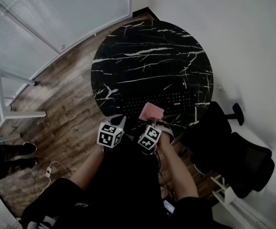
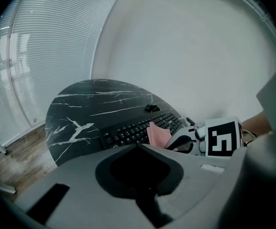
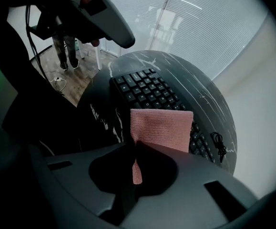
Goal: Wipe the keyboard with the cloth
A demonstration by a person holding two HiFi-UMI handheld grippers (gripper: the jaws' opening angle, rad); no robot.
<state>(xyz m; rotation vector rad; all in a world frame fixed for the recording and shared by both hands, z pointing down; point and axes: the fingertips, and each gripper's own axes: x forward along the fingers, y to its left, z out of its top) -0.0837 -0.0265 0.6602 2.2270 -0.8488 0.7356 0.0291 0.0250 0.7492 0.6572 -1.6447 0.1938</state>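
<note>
While pinching the pink cloth (image 3: 162, 128) tight in the right gripper (image 1: 153, 123), holding it over the black keyboard (image 1: 173, 100) at the near side of the round marble table (image 1: 147, 56). Got the left gripper (image 1: 121, 121) closed on nothing, just beside.

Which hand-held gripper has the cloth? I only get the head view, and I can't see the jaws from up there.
Observer: The right hand-held gripper. Its own view shows a strip of the pink cloth pinched between its shut jaws.
Operator: And the left one?
Observer: The left hand-held gripper has its jaws together with nothing between them.
Operator: Anything near the keyboard to avoid?
Observer: A small black object lies on the table beside one end of the keyboard. It is too small to identify.
</note>
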